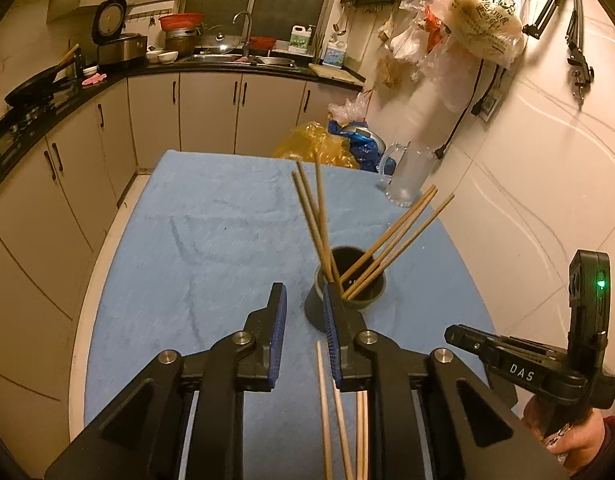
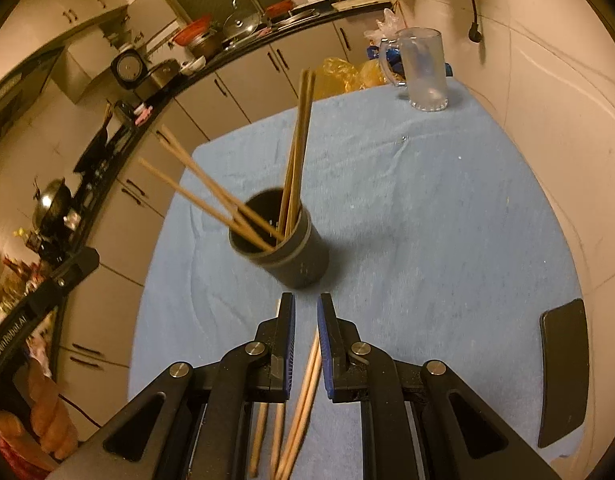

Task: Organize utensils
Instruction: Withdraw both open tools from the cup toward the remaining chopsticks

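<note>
A dark round holder (image 1: 349, 286) stands on the blue cloth (image 1: 211, 240) with several wooden chopsticks (image 1: 313, 216) leaning out of it; it also shows in the right wrist view (image 2: 283, 244). More loose chopsticks (image 1: 339, 420) lie on the cloth under both grippers, and show in the right wrist view too (image 2: 303, 404). My left gripper (image 1: 305, 300) is open and empty just left of the holder. My right gripper (image 2: 306, 310) is open with a narrow gap, above the loose chopsticks, just short of the holder.
A glass mug (image 2: 423, 68) stands at the far right corner of the table; it also shows in the left wrist view (image 1: 407, 176). A dark flat object (image 2: 563, 372) lies at the right edge. Plastic bags (image 1: 323, 144) sit beyond the table. Kitchen cabinets (image 1: 155, 120) run left and behind.
</note>
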Action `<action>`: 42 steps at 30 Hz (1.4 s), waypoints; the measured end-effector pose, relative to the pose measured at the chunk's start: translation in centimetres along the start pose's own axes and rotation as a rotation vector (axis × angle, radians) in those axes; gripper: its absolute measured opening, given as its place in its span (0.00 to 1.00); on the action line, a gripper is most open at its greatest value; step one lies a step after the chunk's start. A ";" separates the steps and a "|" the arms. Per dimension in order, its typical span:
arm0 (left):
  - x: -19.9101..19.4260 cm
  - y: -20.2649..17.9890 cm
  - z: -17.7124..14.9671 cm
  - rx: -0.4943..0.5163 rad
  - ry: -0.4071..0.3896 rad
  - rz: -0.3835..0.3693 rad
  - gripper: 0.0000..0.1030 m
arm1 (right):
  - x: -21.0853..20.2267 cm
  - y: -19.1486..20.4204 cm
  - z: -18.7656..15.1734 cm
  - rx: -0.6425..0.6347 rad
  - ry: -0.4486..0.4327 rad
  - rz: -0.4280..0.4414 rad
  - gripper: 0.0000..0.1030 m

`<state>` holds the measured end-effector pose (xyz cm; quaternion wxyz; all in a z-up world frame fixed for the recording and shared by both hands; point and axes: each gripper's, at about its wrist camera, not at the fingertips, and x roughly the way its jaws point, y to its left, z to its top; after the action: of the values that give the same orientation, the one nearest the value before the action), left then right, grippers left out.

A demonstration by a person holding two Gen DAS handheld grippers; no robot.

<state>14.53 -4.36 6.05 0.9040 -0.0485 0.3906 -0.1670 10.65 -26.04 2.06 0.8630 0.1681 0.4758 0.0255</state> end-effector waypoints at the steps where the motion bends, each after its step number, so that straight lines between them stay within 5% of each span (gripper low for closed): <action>1: 0.0 0.2 -0.3 0.000 0.002 0.002 0.17 | 0.1 0.2 -0.3 -0.002 0.003 -0.001 0.12; 13: 1.0 2.0 -4.5 -0.033 0.083 0.022 0.21 | 1.9 -0.5 -2.5 0.026 0.051 -0.035 0.12; 31: 3.0 3.6 -9.8 -0.047 0.227 0.006 0.21 | 9.6 -2.8 -3.3 0.147 0.279 0.010 0.12; 42: 3.6 4.2 -10.6 -0.036 0.270 0.003 0.21 | 13.4 -2.4 -3.6 0.128 0.326 -0.079 0.12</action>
<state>10.27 -1.18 -4.71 0.8425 -0.0414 0.5116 -0.1635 14.69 -24.61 -11.34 0.7624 0.1973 0.6162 -0.0120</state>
